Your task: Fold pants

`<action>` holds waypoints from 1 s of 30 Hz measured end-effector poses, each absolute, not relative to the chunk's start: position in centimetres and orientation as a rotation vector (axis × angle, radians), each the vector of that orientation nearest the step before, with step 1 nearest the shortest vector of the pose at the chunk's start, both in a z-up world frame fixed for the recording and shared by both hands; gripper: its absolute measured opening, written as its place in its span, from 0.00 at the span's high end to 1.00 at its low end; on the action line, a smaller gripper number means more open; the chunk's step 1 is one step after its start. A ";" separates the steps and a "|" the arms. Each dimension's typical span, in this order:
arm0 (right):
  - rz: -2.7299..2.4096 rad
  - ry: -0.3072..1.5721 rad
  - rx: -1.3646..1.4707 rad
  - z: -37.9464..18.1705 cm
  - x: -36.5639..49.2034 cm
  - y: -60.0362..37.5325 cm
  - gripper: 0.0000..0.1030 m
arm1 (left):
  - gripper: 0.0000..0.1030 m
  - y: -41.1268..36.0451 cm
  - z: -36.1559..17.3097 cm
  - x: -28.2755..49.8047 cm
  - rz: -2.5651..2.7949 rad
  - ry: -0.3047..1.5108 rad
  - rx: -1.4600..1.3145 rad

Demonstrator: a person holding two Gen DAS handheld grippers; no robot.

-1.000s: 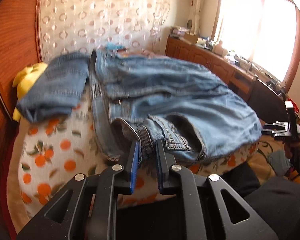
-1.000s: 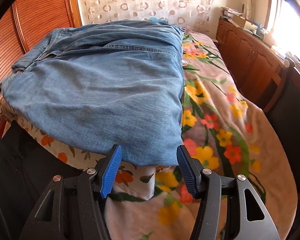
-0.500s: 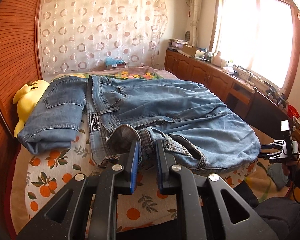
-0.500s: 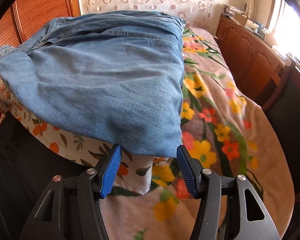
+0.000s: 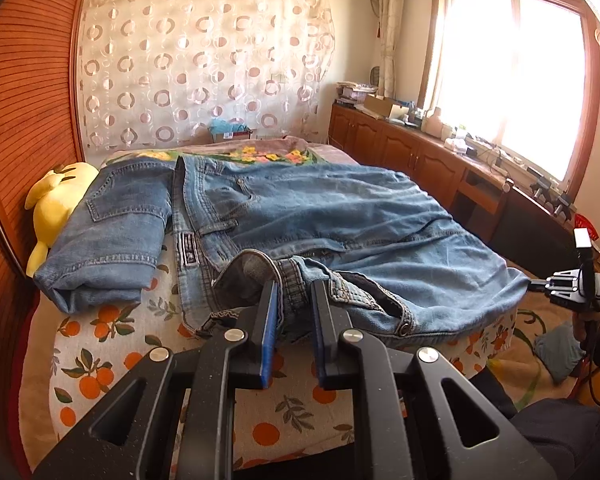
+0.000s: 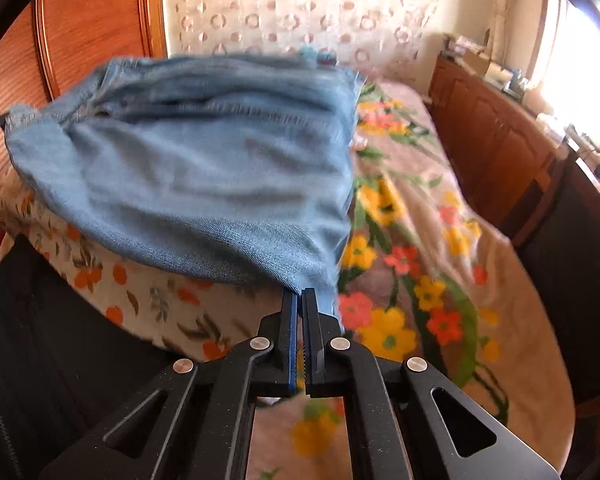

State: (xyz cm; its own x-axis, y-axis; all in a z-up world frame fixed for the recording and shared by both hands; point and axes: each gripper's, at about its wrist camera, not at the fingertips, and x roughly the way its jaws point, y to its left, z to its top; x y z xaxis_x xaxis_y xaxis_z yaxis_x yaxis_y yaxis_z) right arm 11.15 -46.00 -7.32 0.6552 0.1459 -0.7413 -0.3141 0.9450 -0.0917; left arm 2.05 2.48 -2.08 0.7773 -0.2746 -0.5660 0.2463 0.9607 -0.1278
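1. My right gripper (image 6: 300, 294) has just pinched its jaws together on the near fold edge of the jeans (image 6: 188, 168); only a thin bite of denim sits between the pads, so I'd keep it clamped hard and not jerk.
2. My left gripper (image 5: 294, 292) is clamped on the bunched waistband (image 5: 300, 276), jaws a little apart around the thick seam. That grip looks deeper and safer.
3. The jeans lie across the near end of the bed (image 5: 260, 412), their near edge drooping past it, apart from a second folded pair (image 5: 108, 236) beside a yellow plush toy (image 5: 56, 204).
4. I judge the step to be carrying this near edge over toward the far side. I should raise both ends evenly, keeping the cloth taut between my two grips.
5. The thin right-hand bite could slip.
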 end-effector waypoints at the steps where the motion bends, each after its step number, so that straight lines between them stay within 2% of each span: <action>1: 0.258 0.790 -0.230 -6.4 11.2 -46.0 0.98 | 0.84 2.5 -1.8 2.1 -0.281 0.610 -0.050; 11: 0.212 0.550 -0.310 1.6 15.5 -43.4 0.98 | 0.84 2.9 2.6 5.5 -0.234 0.505 -0.036; 17: 0.187 0.460 -0.320 4.9 19.8 -41.8 0.98 | 0.84 3.7 4.5 10.1 -0.186 0.449 -0.014; 26: 0.167 0.473 -0.361 2.7 28.1 -38.6 0.98 | 0.84 5.0 3.3 19.0 -0.150 0.495 0.004; 30: 0.172 0.490 -0.379 3.4 30.6 -38.2 0.98 | 0.84 5.4 3.8 21.3 -0.144 0.498 0.010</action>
State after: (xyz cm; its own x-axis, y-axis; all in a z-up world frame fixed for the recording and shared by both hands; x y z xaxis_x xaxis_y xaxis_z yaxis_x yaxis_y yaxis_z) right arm 30.56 -38.23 3.41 0.8698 0.0710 -0.4882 -0.2501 0.9164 -0.3124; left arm 21.35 5.38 3.79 0.8685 -0.1350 -0.4769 0.1400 0.9898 -0.0253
